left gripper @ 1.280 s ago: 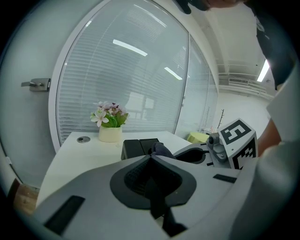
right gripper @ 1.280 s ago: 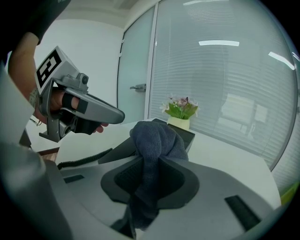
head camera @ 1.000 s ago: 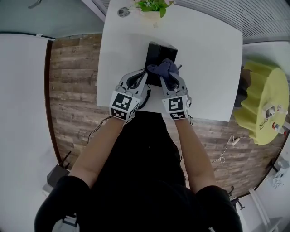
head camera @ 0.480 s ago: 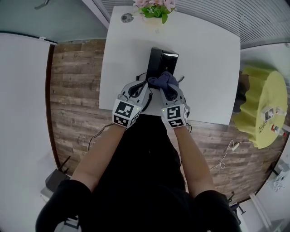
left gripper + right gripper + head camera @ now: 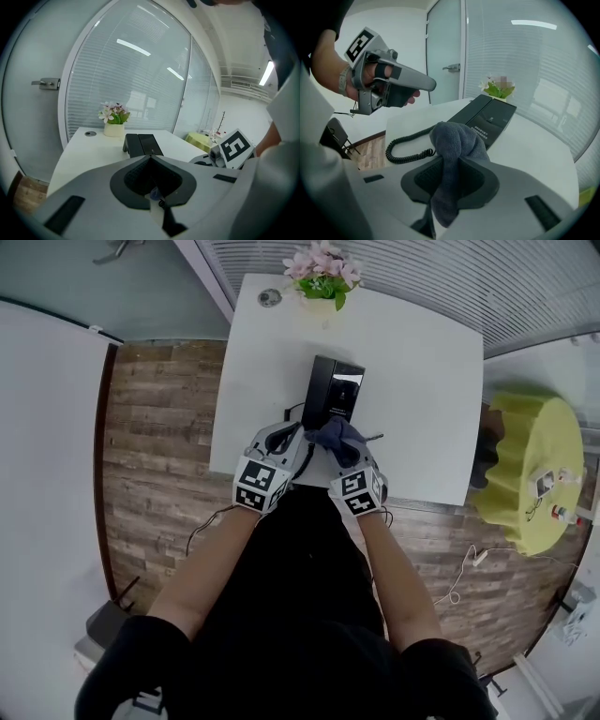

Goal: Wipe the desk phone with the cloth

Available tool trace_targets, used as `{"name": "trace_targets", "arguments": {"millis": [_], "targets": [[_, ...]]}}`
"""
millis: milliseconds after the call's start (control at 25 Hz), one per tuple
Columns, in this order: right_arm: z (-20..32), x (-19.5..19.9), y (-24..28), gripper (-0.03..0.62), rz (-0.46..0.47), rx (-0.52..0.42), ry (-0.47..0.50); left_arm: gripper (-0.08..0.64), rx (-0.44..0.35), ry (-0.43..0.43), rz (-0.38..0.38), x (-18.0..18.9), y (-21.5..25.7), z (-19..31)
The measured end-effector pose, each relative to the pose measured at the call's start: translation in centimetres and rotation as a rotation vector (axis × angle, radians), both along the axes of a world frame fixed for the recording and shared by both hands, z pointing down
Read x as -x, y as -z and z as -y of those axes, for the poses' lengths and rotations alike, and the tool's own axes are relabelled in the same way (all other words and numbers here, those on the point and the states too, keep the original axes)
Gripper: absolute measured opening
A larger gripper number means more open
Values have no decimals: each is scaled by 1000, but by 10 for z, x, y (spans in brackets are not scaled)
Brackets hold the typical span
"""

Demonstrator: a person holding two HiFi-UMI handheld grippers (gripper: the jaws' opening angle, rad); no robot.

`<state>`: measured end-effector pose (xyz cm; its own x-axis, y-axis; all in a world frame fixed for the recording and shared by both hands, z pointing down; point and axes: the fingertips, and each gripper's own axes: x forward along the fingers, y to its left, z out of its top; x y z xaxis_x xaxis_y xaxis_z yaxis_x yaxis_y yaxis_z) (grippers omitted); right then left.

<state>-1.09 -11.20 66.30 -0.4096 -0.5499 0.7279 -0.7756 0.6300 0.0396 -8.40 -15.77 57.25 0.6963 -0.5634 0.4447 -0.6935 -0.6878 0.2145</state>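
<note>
The black desk phone (image 5: pixel 333 395) lies on the white table (image 5: pixel 422 381), its top sloping up toward the flowers. My right gripper (image 5: pixel 345 448) is shut on a dark blue-grey cloth (image 5: pixel 337 434), which bunches over the phone's near end. In the right gripper view the cloth (image 5: pixel 454 140) hangs between the jaws, in front of the phone (image 5: pixel 490 115) and its coiled cord (image 5: pixel 405 145). My left gripper (image 5: pixel 292 435) hovers just left of the phone's near end, shut on nothing. The left gripper view shows the phone (image 5: pixel 143 144) beyond the closed tips.
A pot of flowers (image 5: pixel 322 273) stands at the table's far edge, with a round cable grommet (image 5: pixel 269 297) to its left. A glass wall with blinds runs behind the table. A yellow round table (image 5: pixel 530 474) is at the right, over wooden floor (image 5: pixel 159 427).
My right gripper has drawn the cloth back along the phone toward its near end. The left gripper has kept its place beside it.
</note>
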Motion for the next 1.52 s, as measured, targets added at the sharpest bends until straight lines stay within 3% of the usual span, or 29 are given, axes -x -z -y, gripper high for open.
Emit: {"name": "trace_targets", "arguments": {"millis": [200,680,1520], "targets": [[-2,2,37,100,3,-52,11,11,-31,17,-1,9,22,6],[79,5,102,100,-36,-193,56,11,-74,57,3,21,53,48],[180,8,81,100,-184,-221,216,11,-44,55,13,-5,39,120]]}}
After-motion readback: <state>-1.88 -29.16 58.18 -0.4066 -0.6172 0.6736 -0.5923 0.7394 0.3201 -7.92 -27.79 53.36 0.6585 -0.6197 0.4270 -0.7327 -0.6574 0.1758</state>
